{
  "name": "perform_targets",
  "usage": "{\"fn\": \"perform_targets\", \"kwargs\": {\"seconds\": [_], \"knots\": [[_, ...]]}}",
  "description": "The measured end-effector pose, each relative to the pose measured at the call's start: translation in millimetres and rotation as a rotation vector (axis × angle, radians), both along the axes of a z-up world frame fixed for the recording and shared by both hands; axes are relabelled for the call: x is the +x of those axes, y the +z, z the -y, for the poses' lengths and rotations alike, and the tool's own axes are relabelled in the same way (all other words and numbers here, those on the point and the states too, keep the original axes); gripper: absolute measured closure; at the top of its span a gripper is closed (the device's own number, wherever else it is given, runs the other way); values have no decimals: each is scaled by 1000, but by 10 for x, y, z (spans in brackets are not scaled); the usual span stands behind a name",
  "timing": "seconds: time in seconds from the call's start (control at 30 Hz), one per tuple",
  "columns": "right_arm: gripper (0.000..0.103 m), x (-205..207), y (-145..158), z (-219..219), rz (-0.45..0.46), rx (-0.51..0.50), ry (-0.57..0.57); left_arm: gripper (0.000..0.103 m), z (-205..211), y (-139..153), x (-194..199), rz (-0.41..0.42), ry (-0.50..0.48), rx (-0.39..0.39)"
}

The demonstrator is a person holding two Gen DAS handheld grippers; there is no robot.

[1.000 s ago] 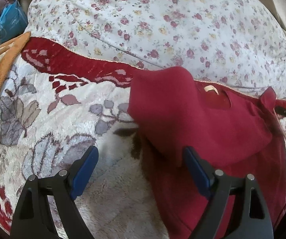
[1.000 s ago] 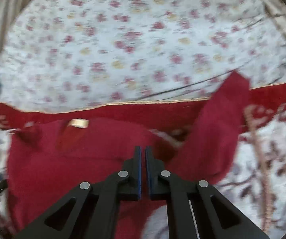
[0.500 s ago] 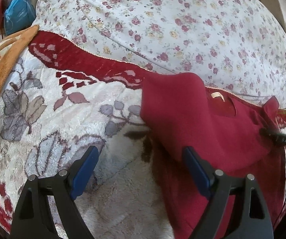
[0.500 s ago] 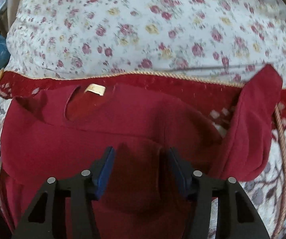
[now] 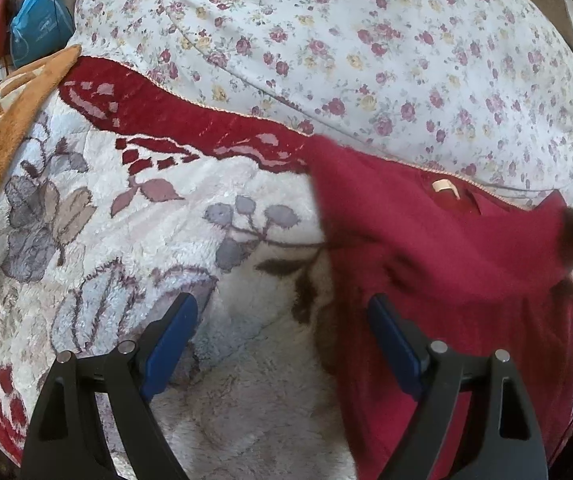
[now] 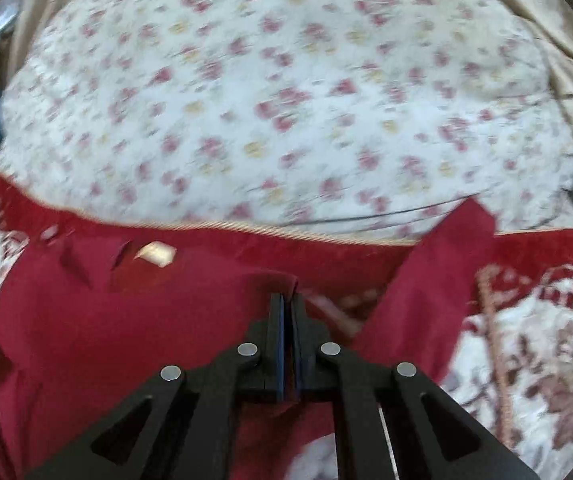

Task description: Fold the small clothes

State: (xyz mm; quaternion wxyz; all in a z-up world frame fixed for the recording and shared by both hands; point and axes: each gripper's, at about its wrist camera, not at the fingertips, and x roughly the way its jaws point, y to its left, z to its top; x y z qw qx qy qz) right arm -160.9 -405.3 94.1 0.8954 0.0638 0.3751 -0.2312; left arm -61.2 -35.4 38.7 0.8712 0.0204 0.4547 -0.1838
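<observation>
A small dark red shirt (image 5: 446, 264) with a cream neck label (image 5: 442, 187) lies on a plush flowered blanket (image 5: 158, 240). Its left side is folded over the body. My left gripper (image 5: 282, 316) is open and empty, low over the blanket at the shirt's left edge. In the right wrist view my right gripper (image 6: 287, 300) is shut on a fold of the red shirt (image 6: 126, 320) near its right shoulder. One sleeve (image 6: 438, 272) stands out to the right. The view is blurred.
A big floral-print pillow (image 5: 366, 48) lies behind the shirt. An orange plush blanket (image 5: 2, 128) sits at the far left, with a blue bag (image 5: 38, 28) behind it. A beige cloth (image 6: 558, 52) hangs at the right.
My right gripper opened half a second ago and has now shut again on the shirt's cloth. My left gripper stayed open and drew back to the left of the shirt.
</observation>
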Motion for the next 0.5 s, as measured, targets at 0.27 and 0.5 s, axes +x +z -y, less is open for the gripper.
{"fn": "perform_targets", "kwargs": {"seconds": [0.27, 0.5], "knots": [[37, 14, -143, 83, 18, 149, -17, 17, 125, -63, 20, -8, -29, 38], [30, 286, -25, -813, 12, 237, 298, 17, 288, -131, 119, 24, -20, 104]]}}
